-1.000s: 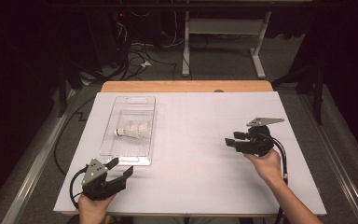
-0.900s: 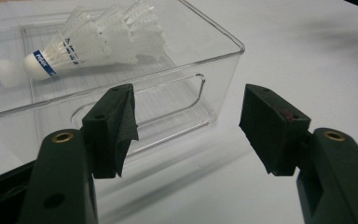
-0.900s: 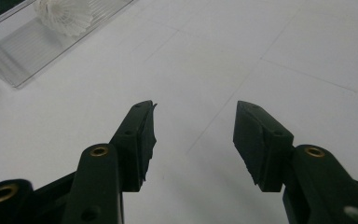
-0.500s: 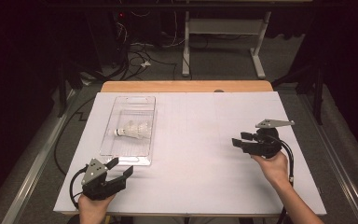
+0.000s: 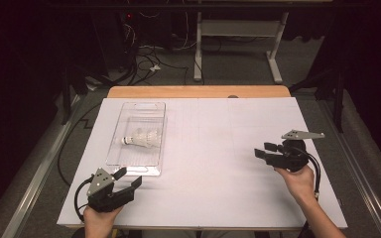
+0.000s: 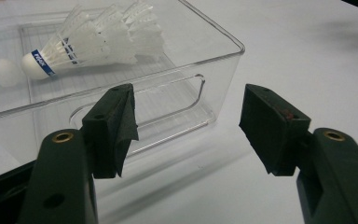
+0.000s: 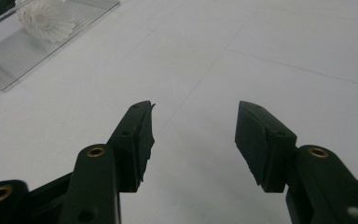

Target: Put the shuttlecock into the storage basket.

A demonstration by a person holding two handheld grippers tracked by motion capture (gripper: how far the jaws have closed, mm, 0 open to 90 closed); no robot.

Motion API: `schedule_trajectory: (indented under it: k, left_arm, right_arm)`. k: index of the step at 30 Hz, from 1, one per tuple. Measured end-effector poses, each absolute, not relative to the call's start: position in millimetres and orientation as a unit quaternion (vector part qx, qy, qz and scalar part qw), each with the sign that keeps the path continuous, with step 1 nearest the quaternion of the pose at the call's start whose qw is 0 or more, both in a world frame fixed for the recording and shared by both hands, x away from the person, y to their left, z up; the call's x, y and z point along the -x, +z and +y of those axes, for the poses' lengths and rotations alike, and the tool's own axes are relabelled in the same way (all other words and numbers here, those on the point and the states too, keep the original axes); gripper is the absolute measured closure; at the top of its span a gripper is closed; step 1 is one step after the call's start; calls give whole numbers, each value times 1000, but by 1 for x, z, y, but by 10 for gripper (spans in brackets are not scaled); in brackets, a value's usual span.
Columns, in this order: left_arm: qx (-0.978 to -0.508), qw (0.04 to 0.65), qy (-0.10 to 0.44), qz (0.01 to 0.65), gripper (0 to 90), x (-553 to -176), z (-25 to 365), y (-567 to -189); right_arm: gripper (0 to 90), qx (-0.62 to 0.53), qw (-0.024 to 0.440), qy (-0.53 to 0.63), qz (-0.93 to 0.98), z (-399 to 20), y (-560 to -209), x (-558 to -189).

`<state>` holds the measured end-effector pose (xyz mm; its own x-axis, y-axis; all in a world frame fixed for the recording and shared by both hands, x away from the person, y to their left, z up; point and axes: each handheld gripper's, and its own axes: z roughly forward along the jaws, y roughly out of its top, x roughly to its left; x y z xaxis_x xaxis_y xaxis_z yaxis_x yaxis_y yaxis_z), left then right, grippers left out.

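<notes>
A white shuttlecock (image 5: 141,138) lies on its side inside a clear plastic box (image 5: 151,115) on the left half of the white table. In the left gripper view the shuttlecock (image 6: 93,44) rests behind the box's (image 6: 214,70) near wall. My left gripper (image 5: 128,178) sits at the front left, just in front of the box, open with nothing between its jaws (image 6: 189,128). My right gripper (image 5: 264,150) hovers at the right side of the table, pointing left, open and empty (image 7: 193,140). The shuttlecock (image 7: 46,17) and box (image 7: 14,60) lie far off at the upper left of the right gripper view.
The white sheet (image 5: 218,148) covers the table, with a wooden edge (image 5: 198,91) at the back. Beyond it stand a metal stand (image 5: 238,34) and cables (image 5: 144,59) on the dark floor.
My right gripper has drifted to the right and slightly toward the front of the table, still open. My left gripper has stayed put.
</notes>
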<state>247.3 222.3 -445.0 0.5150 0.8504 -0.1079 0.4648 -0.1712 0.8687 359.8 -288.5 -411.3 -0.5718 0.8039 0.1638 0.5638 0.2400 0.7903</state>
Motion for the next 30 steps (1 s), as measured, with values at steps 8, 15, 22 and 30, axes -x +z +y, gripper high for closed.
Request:
schedule_trajectory:
  k: [8, 15, 22, 30]
  left_arm:
    - [-737, 464, 207, 446, 367, -247, 222, -445]
    - [-737, 463, 208, 446, 367, -247, 222, -445]
    - [-737, 464, 208, 446, 367, -247, 222, -445]
    - [-737, 463, 208, 446, 367, -247, 222, -445]
  right_arm:
    - [465, -451, 143, 436, 766, -301, -415, -351]
    - [447, -456, 150, 439, 760, -308, -417, -344]
    - [429, -463, 150, 446, 751, -314, -422, -339]
    - [417, -466, 156, 451, 745, -320, -427, -332]
